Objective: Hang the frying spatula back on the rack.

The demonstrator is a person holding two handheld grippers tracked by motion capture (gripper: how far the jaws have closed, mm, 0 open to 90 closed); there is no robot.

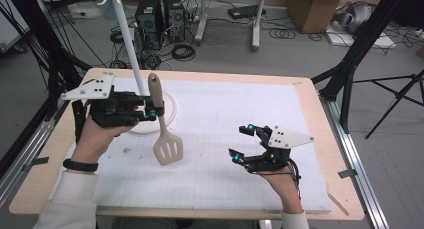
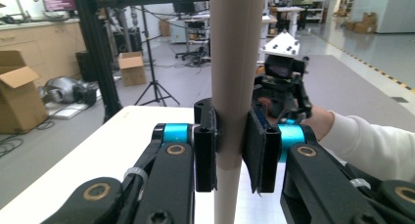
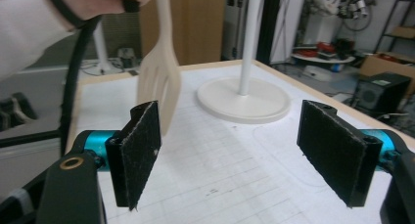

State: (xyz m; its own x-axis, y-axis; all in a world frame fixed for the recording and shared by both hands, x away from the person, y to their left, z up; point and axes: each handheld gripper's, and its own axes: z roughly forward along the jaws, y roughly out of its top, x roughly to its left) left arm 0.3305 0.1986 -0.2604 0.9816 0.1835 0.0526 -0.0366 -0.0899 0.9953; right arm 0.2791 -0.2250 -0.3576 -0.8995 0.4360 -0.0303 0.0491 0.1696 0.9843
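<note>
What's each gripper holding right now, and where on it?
Left gripper clamps the spatula by its handle, blade hanging down. Right gripper is open, holding nothing.

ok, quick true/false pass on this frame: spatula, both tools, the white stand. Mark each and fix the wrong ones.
1. The left tool is clamped on the handle of the spatula. True.
2. The spatula lies flat on the table mat. False: it hangs upright off the mat, slotted blade down.
3. The right tool is open with nothing between its pads. True.
4. The right tool grips the pole of the white stand. False: it is apart from the stand, on the other side of the mat.
5. The stand's round base sits on the mat behind the spatula. True.
</note>
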